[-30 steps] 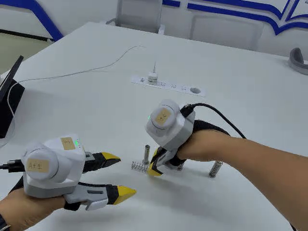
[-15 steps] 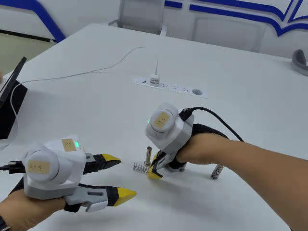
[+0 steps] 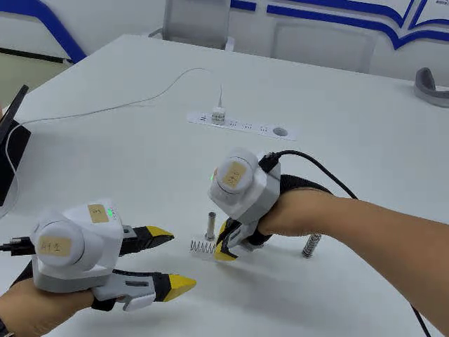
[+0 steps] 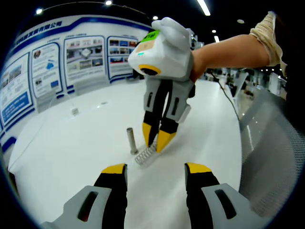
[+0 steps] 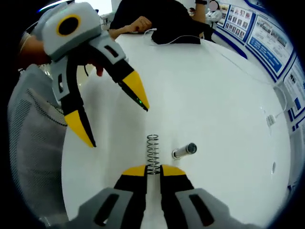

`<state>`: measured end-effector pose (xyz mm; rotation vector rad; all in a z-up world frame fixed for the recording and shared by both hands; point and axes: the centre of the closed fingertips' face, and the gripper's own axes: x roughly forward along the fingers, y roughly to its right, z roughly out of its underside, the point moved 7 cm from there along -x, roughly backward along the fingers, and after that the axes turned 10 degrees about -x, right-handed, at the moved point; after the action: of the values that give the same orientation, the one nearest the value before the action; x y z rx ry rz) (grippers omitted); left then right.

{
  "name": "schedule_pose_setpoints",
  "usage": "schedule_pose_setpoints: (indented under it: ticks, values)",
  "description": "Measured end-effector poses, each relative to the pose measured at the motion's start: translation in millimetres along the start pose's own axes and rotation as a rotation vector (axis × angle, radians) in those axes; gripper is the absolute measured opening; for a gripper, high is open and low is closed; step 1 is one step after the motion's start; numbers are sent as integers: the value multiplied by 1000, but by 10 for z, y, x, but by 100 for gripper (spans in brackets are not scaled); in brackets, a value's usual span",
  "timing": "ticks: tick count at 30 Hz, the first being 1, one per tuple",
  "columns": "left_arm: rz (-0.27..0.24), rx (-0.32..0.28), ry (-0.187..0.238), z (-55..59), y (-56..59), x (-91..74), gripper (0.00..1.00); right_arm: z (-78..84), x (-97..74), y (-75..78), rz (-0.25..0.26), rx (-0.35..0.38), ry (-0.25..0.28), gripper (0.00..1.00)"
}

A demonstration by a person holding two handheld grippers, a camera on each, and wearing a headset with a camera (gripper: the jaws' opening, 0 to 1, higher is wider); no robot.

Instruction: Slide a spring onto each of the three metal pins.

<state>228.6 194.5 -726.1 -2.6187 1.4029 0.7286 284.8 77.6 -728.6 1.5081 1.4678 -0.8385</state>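
Our right tongs (image 5: 152, 170) are pressed together on one end of the spring (image 5: 152, 150), a thin bright wire coil lying flat on the white desk (image 3: 140, 140) with its long axis running straight out from the tips; the left tongs (image 3: 175, 258) hang spread and empty toward the near left corner. The metal pin (image 3: 210, 226), a short grey cylinder, stands upright just beside the coil's free part, so we judge the right tongs, the nearer pair, must lift the spring and turn it vertical above the pin's top.
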Motion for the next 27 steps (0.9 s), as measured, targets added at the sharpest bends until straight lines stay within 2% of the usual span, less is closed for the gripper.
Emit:
schedule_pose_setpoints:
  ticks: [15,27]
  values:
    - [36,31,0,-38,78,70,41,-67,-263,-232,-41,-128,8,12]
    - [62,79,2,-76,140,83,25,-151,-338,-332,-47,-180,16,12]
